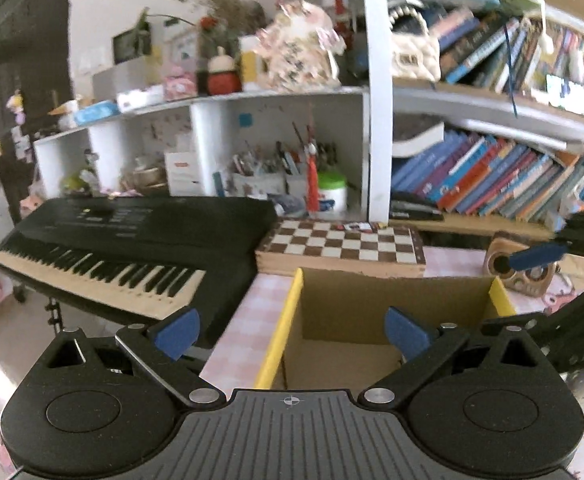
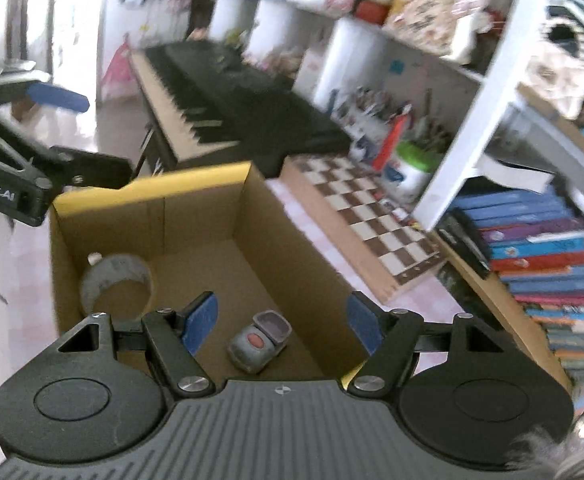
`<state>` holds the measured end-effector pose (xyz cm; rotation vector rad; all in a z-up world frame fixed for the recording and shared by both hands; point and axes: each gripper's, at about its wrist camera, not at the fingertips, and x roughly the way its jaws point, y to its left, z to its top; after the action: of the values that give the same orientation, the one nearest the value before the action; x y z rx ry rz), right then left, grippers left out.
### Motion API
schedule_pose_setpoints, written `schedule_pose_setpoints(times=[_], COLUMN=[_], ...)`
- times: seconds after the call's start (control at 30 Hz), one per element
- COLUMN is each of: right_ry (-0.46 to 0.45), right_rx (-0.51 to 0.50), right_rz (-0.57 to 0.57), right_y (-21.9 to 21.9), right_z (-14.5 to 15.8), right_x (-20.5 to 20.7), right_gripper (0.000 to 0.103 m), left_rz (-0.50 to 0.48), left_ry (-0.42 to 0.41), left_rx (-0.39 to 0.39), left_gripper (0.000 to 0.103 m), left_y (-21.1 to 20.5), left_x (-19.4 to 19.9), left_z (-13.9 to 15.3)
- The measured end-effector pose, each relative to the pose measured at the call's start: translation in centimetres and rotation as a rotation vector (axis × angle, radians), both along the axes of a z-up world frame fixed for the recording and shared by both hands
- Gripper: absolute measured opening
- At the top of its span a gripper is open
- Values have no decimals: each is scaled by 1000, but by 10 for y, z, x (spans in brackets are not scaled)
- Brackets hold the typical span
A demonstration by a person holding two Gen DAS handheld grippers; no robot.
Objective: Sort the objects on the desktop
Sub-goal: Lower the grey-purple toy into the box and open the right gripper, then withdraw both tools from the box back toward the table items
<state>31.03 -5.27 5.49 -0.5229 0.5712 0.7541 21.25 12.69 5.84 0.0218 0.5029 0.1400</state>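
Observation:
An open cardboard box with yellow flap edges stands on the pink checked desk. On its floor lie a roll of tape and a small grey gadget with a pink button. My right gripper hovers over the box's near end, open, with the gadget lying below and apart from its pads. My left gripper is open and holds nothing above the box, at its left side. A blue pad of the left gripper shows in the right wrist view.
A black keyboard stands left of the desk. A folded chessboard lies behind the box, and a small wooden radio-like object sits to its right. White shelves with books and pen pots line the back.

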Motion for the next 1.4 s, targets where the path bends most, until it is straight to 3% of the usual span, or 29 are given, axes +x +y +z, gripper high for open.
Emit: schedule_pose_setpoints(times=[0.17, 0.33, 0.5, 0.8, 1.07, 1.4], right_ry=[-9, -63, -58, -48, -33, -36], right_rx=[151, 316, 409, 344, 328, 255], right_rz=[-148, -315, -455, -530, -584, -555], right_y=[-29, -63, -92, -114, -108, -87], right_z=[18, 26, 21, -7, -29, -52], right_x=[-31, -71, -108, -176, -238, -288], right_gripper=[70, 78, 77, 77, 77, 77], left_rz=[68, 111, 101, 52, 32, 26], left_ry=[-30, -48, -32, -11, 24, 61], left_rx=[-66, -207, -220, -149, -120, -80], left_gripper=[101, 101, 101, 101, 101, 101], left_y=[10, 15, 1, -33, -52, -64], left_x=[-37, -73, -101, -148, -185, -218], left_z=[7, 1, -11, -25, -37, -52])
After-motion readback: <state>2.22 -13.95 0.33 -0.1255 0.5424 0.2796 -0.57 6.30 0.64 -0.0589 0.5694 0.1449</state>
